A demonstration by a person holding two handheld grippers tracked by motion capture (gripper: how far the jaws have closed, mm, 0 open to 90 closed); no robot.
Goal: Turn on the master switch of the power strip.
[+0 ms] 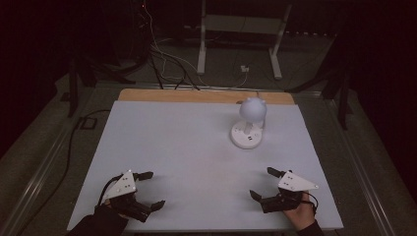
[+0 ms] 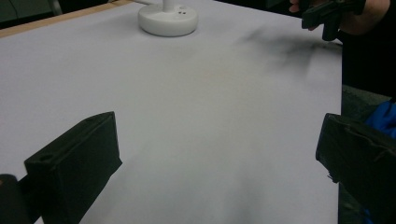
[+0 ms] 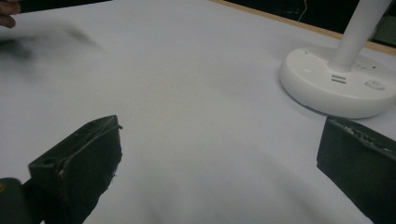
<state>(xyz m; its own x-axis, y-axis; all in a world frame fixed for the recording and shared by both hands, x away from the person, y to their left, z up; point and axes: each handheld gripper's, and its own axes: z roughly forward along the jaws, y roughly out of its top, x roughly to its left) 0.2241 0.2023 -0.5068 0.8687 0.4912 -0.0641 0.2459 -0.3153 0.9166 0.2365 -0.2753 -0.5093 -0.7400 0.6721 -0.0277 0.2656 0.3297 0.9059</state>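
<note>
Jaws: both grippers, left (image 1: 147, 190) and right (image 1: 262, 183), stand wide apart, empty.
Lamp (image 1: 249, 123): untouched, far side of bench (image 1: 187, 147).
Progress: nothing begun; reaching and grasping remain.

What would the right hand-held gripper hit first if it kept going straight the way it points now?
Probably nothing soon: the right hand-held gripper, jaws open, points across the bare white table. The white lamp sits off to one side of that line, though depth is hard to judge.
</note>
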